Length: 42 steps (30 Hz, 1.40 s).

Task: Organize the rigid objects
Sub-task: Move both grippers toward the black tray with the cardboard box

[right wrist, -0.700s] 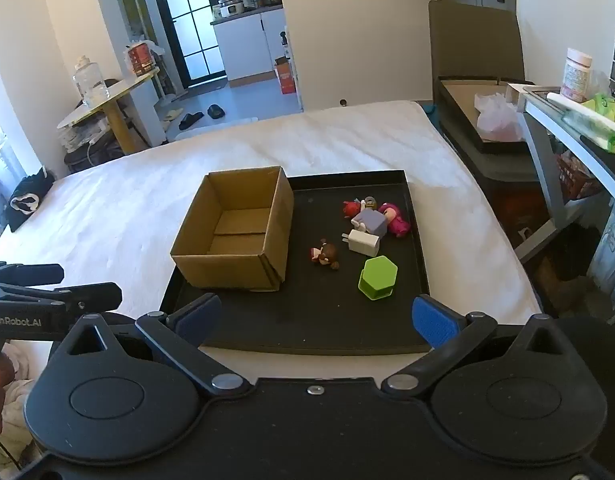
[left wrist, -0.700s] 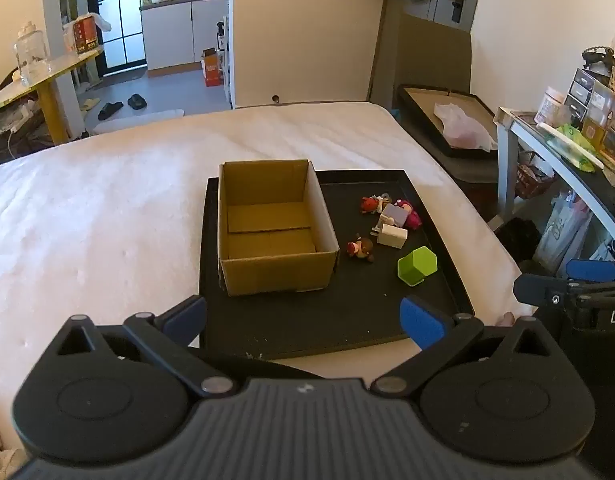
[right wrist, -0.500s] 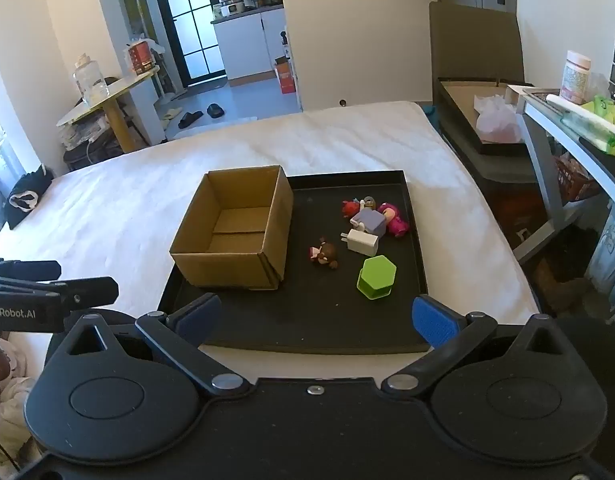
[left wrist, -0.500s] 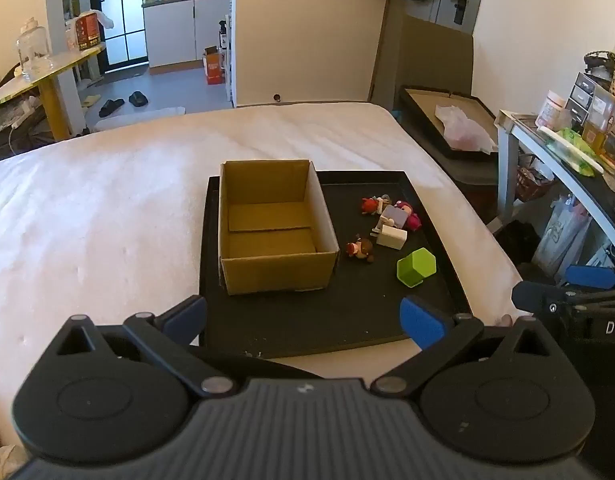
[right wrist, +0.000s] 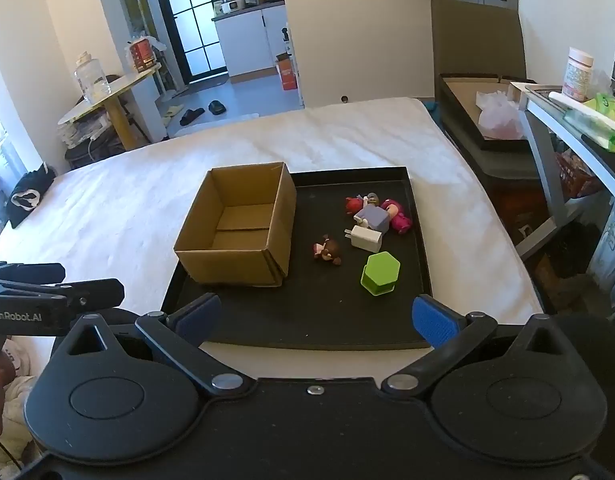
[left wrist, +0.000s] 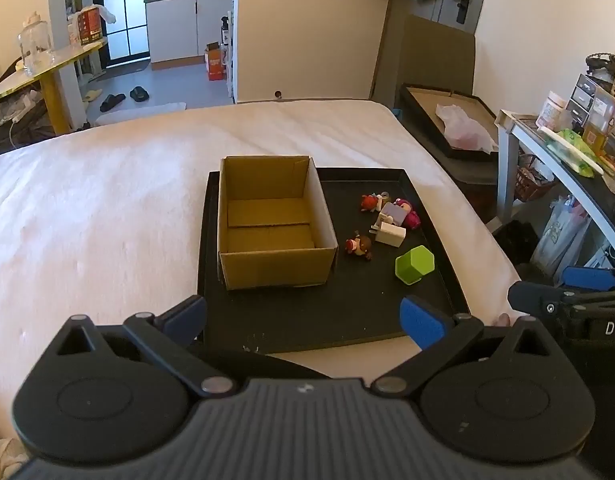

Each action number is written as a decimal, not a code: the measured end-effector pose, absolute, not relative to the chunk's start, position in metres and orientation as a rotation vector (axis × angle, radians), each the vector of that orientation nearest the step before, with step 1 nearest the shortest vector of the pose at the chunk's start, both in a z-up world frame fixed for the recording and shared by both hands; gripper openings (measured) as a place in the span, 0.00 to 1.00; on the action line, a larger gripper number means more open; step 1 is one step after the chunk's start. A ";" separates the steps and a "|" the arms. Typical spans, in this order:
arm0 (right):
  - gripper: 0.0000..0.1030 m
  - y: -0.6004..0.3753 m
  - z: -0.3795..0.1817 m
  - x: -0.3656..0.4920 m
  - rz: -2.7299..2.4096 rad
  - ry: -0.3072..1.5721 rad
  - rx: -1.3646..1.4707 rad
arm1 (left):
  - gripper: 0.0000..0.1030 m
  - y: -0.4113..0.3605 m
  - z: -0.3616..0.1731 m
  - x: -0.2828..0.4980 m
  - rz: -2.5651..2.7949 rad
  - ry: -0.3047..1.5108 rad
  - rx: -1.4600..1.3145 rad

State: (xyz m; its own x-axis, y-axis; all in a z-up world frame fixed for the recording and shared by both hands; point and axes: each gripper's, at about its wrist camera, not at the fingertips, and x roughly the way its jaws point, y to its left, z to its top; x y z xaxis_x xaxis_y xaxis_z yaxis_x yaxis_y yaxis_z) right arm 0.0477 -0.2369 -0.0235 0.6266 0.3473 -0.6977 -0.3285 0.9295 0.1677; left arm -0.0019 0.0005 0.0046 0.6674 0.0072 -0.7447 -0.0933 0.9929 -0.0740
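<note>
An open, empty cardboard box (left wrist: pixel 272 226) (right wrist: pixel 239 232) stands on the left half of a black tray (left wrist: pixel 307 312) (right wrist: pixel 319 320) on a white bed. To its right lie a green hexagonal block (left wrist: pixel 414 265) (right wrist: pixel 380 273), a white charger plug (left wrist: pixel 390 233) (right wrist: pixel 365 237), a small brown figure (left wrist: pixel 359 245) (right wrist: pixel 327 251), a purple block (right wrist: pixel 372 216), a pink figure (right wrist: pixel 398 215) and a red figure (right wrist: pixel 353 204). My left gripper (left wrist: pixel 303 312) is open and empty at the tray's near edge. My right gripper (right wrist: pixel 314 316) is open and empty, also short of the tray.
The white bed (left wrist: pixel 107 208) spreads left and behind the tray. A desk with bottles and clutter (left wrist: pixel 567 148) stands at the right. A second dark tray with a plastic bag (left wrist: pixel 459 128) lies beyond the bed's right corner. A yellow side table (left wrist: pixel 43 72) is far left.
Both grippers have stayed open and almost still; the views shift only slightly. The objects on the tray have not moved.
</note>
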 end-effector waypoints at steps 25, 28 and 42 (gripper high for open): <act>1.00 -0.235 -0.023 0.049 0.375 0.806 0.019 | 1.00 0.002 -0.001 -0.004 0.070 0.835 -0.113; 1.00 -0.235 -0.023 0.049 0.374 0.806 0.019 | 1.00 0.002 -0.001 -0.005 0.070 0.837 -0.113; 1.00 -0.235 -0.026 0.052 0.375 0.813 0.020 | 1.00 0.003 -0.003 0.000 0.074 0.852 -0.112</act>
State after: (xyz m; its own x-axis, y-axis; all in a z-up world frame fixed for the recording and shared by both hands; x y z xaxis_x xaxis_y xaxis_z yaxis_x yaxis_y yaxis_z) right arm 0.0515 -0.2352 -0.0257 0.6250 0.3346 -0.7052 -0.3196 0.9340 0.1599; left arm -0.0002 0.0035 -0.0030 0.6566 0.0202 -0.7540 -0.1098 0.9915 -0.0691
